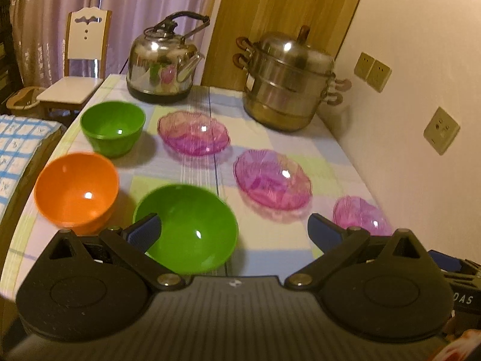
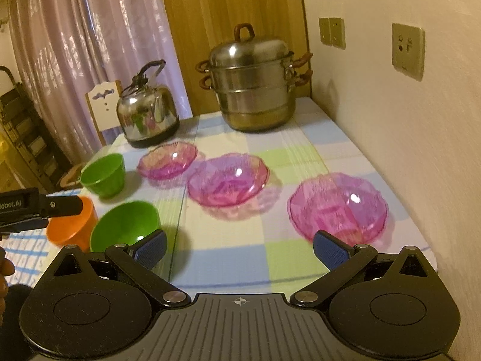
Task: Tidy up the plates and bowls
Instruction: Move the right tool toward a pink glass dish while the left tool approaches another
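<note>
Three plastic bowls stand on the table's left side: a far green bowl (image 1: 113, 128) (image 2: 103, 174), an orange bowl (image 1: 76, 191) (image 2: 70, 225) and a near green bowl (image 1: 188, 228) (image 2: 124, 225). Three pink glass plates lie in a row to the right: far (image 1: 194, 132) (image 2: 168, 159), middle (image 1: 272, 179) (image 2: 228, 179) and near (image 1: 360, 215) (image 2: 336, 206). My left gripper (image 1: 234, 231) is open and empty, above the near green bowl's right side. My right gripper (image 2: 240, 248) is open and empty, just before the near pink plate.
A steel kettle (image 1: 162, 60) (image 2: 147, 114) and a stacked steel steamer pot (image 1: 288, 81) (image 2: 255, 84) stand at the table's far end. A wall with sockets (image 2: 407, 49) runs along the right edge. A chair (image 1: 81, 60) stands beyond the left corner. The table has a checked cloth (image 2: 270, 255).
</note>
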A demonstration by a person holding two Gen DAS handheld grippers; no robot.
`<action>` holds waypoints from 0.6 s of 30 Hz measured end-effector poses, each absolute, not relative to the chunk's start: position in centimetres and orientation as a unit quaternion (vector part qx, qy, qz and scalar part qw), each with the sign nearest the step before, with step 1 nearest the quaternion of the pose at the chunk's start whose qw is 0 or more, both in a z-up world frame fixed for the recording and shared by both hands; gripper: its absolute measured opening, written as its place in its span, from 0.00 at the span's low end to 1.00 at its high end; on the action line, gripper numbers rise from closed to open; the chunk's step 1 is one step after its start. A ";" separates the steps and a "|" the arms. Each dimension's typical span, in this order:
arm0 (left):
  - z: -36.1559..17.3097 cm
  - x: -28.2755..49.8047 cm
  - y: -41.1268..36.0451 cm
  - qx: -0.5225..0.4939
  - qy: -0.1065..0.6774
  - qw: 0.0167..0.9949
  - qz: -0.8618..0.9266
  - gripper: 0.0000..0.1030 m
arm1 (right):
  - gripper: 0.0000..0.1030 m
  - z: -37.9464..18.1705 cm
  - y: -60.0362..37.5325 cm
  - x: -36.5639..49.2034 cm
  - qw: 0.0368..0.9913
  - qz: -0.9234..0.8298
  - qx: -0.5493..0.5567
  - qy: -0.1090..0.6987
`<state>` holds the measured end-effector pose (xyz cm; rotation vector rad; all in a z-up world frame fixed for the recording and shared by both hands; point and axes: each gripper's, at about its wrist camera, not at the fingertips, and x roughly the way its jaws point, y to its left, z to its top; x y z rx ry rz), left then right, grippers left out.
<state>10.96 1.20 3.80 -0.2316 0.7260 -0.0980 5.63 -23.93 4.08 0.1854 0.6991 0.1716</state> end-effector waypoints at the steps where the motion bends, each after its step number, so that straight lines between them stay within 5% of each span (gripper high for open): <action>1: 3.9 11.5 1.3 -0.114 0.352 0.928 -0.047 1.00 | 1.00 4.2 -24.0 6.1 0.933 0.084 0.091 0.339; 18: 0.5 24.6 5.6 -0.150 0.358 0.922 -0.004 0.97 | 1.00 3.1 -20.8 19.8 0.931 0.127 0.094 0.330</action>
